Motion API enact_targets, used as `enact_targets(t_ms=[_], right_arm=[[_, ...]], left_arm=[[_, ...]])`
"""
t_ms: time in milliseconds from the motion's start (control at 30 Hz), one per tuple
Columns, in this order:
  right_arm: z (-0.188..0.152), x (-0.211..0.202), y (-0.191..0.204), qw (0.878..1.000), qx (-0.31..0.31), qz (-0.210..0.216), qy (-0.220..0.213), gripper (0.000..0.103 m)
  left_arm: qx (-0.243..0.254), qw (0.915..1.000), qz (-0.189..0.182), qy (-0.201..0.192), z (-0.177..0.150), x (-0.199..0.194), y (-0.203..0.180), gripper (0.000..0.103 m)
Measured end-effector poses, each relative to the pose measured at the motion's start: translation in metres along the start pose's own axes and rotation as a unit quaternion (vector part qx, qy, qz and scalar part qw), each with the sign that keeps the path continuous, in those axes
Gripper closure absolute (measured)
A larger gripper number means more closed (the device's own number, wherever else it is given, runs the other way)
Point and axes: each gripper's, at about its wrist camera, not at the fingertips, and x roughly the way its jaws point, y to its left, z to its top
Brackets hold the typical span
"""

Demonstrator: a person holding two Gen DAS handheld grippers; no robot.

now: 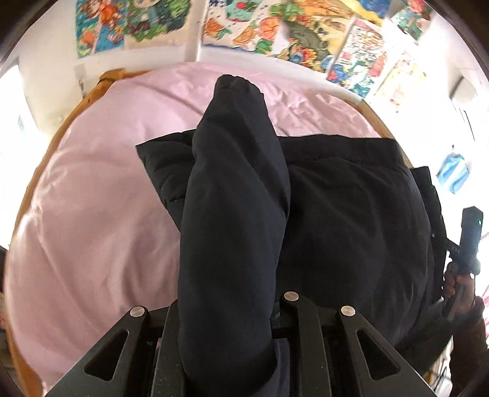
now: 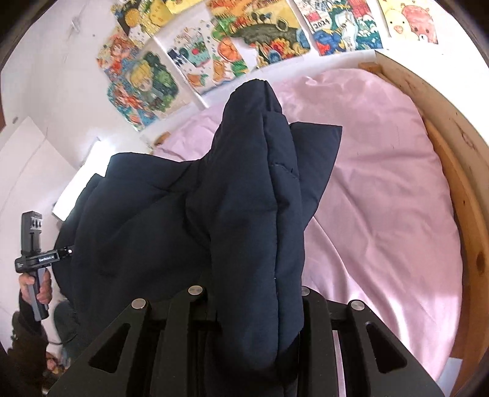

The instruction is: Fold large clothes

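Note:
A dark navy padded jacket (image 1: 351,213) hangs between both grippers above a bed with a pink sheet (image 1: 91,189). My left gripper (image 1: 229,329) is shut on a thick fold of the jacket that rises up the middle of its view; the fingertips are hidden by the cloth. My right gripper (image 2: 253,320) is shut on another thick fold of the jacket (image 2: 253,198), fingertips also hidden. The jacket's body sags between the two grips. The right gripper's handle shows at the left wrist view's right edge (image 1: 467,244); the left one shows in the right wrist view (image 2: 33,250).
The pink sheet (image 2: 382,198) lies in a wooden bed frame (image 2: 452,152), whose rail also shows in the left wrist view (image 1: 88,94). Colourful drawings (image 1: 244,27) hang on the white wall behind the bed, and show in the right wrist view (image 2: 214,55).

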Motion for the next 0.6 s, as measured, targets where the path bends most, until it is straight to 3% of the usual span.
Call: enact_targets(t_ms=[167, 233, 333, 500, 533, 600], right_arm=[[-0.014, 0.028, -0.026, 0.999, 0.042, -0.018, 0.001, 0.071], [-0.017, 0.032, -0.034, 0.998, 0.060, -0.022, 0.001, 0.063], [-0.019, 0.035, -0.037, 0.997, 0.070, -0.036, 0.001, 0.053], [-0.027, 0.034, -0.032, 0.995, 0.068, -0.072, -0.013, 0.029], [-0.027, 0.033, -0.032, 0.994, 0.065, -0.081, -0.017, 0.022], [-0.026, 0.027, -0.030, 0.994, 0.053, -0.094, -0.029, 0.019]], left_arm=[[-0.076, 0.9959, -0.044, -0.022, -0.009, 0.022, 0.031, 0.078], [-0.078, 0.9952, -0.051, -0.028, -0.008, 0.020, 0.034, 0.073], [-0.088, 0.9945, -0.046, -0.032, -0.019, 0.013, 0.038, 0.060], [-0.123, 0.9910, -0.020, -0.050, -0.026, 0.013, 0.057, 0.029], [-0.127, 0.9900, -0.012, -0.059, -0.029, 0.010, 0.061, 0.027], [-0.130, 0.9880, 0.000, -0.083, -0.030, 0.004, 0.065, 0.022]])
